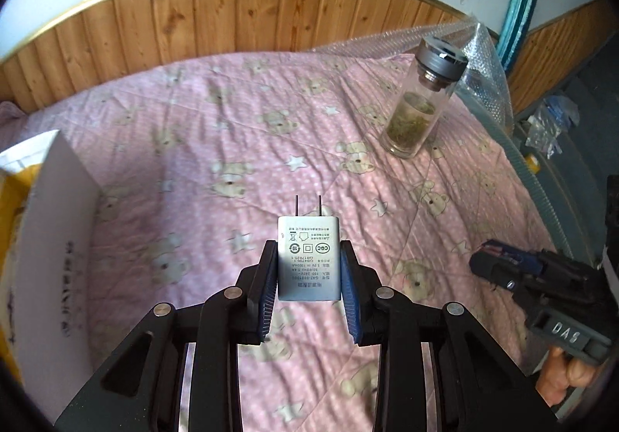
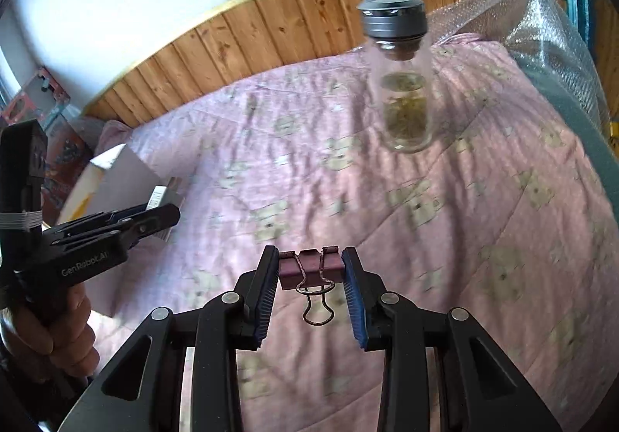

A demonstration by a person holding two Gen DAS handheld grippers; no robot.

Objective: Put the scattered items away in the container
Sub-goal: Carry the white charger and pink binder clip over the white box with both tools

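Note:
My left gripper is shut on a white plug charger, prongs pointing away, held above the pink bedspread. The open cardboard box stands to its left; its white flap faces me. My right gripper is shut on a dark red binder clip with its wire handles hanging toward me. In the right wrist view the left gripper with the charger is at the left, beside the box. The right gripper shows at the lower right of the left wrist view.
A glass bottle with a grey lid and tea leaves stands upright on the bed at the far right; it also shows in the right wrist view. Bubble wrap lines the bed's right edge. Wood panelling runs behind the bed.

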